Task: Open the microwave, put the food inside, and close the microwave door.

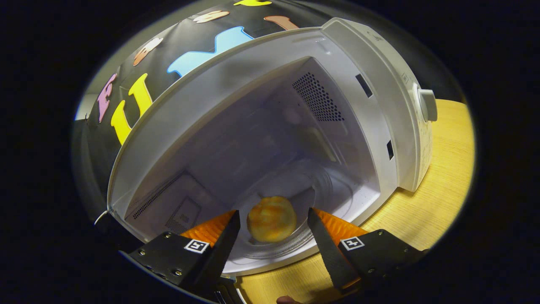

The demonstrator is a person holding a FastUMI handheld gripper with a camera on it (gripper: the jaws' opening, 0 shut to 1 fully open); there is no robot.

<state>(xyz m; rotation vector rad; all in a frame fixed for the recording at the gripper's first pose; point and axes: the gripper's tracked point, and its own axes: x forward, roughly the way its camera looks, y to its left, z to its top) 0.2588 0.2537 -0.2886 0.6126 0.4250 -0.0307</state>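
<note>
Gripper view: looks into the open microwave [392, 105] from just in front of its mouth, tilted so that the oven leans to one side.
Food: a rounded, lumpy yellow-orange piece of food [272, 218] with paler patches; its surface is soft-edged and blurred, so what kind of food it is cannot be told.
Food's place: it sits on the glass turntable [295, 185] inside the microwave cavity, near the front lip, between the two fingers and a little beyond their tips.
Tongs: the tongs [273, 217] stand open, one finger on each side of the food with a clear gap on both sides; neither finger touches it.
Turntable: clear and round, its rim faint against the pale floor of the cavity; its near edge is cut off by the fingers.
Cavity: pale walls, a perforated vent panel [317, 98] on the right wall, a further vented patch on the far left; the back wall is hazy and its details are hard to make out.
Control side: a knob [426, 104] sticks out at the right of the microwave's front.
Door: a dark edge at the near left, mostly hidden behind the left finger; cannot tell more.
Table: a light wooden table [443, 177] carries the microwave, showing to the right and near.
</note>
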